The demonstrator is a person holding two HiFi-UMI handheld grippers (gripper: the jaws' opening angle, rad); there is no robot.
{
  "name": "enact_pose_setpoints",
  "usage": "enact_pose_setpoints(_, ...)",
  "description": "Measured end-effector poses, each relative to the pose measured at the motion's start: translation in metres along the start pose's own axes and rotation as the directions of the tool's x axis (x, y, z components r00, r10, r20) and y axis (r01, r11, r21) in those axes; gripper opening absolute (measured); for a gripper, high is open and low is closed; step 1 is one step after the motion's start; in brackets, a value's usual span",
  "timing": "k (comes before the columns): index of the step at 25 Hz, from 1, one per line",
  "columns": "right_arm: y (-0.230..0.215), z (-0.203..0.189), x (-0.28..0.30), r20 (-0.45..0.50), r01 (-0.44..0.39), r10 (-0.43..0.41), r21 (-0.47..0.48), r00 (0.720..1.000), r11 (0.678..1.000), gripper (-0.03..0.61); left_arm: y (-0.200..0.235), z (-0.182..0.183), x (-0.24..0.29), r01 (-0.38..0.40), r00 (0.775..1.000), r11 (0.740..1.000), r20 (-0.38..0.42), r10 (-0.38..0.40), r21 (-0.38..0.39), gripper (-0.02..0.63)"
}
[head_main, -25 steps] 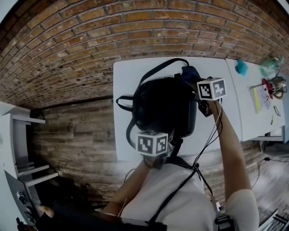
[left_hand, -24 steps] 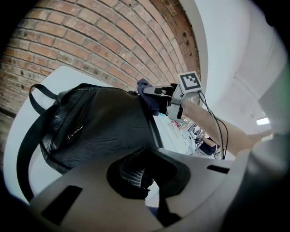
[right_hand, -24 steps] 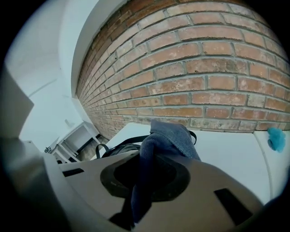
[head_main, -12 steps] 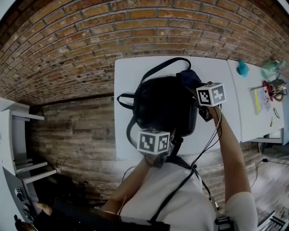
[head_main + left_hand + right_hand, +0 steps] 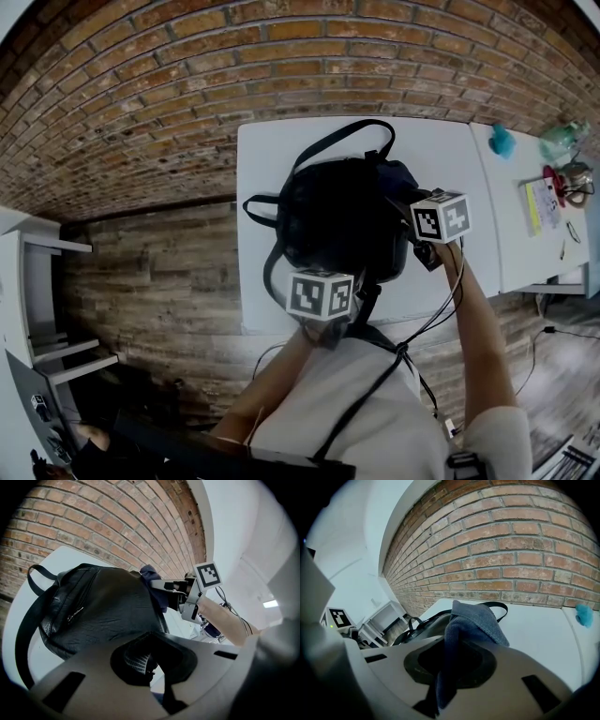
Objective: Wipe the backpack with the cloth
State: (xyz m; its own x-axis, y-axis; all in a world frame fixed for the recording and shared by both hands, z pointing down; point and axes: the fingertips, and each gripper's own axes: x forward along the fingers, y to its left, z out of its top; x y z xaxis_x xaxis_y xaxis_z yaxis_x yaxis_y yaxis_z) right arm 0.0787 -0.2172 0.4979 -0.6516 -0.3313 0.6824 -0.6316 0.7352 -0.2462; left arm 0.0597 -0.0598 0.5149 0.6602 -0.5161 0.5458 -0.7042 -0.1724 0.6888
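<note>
As the left gripper [image 5: 140,660] pinched the backpack [image 5: 337,220] near-side, the right gripper [image 5: 449,666], clamping the cloth [image 5: 472,619], lay at its right.

no words, brands or numbers can be read anywhere. the near cube [image 5: 319,295] on the left tool [image 5: 145,662] and the right cube [image 5: 441,217] on the right tool [image 5: 447,667] carry only black-and-white square patterns, without letters or digits. a yellowish sheet [image 5: 541,203] lies on the right desk [image 5: 511,248]; its print is too small to make out.
</note>
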Motion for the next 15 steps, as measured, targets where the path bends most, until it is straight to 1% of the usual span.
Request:
enact_pose_setpoints(8,0.023,-0.020,-0.010,-0.019,-0.009,0.009,-0.034,1.000,0.999,0.046,-0.001,-0.001,-0.001,0.010,1.000,1.000,-0.004,-0.010,0.004,0.002)
enact_pose_setpoints(15,0.043,-0.039,-0.021,-0.024,-0.023,0.022,-0.043,0.999,0.999,0.046,0.000,-0.001,0.000,0.013,1.000,1.000,-0.008,-0.013,0.003,0.002)
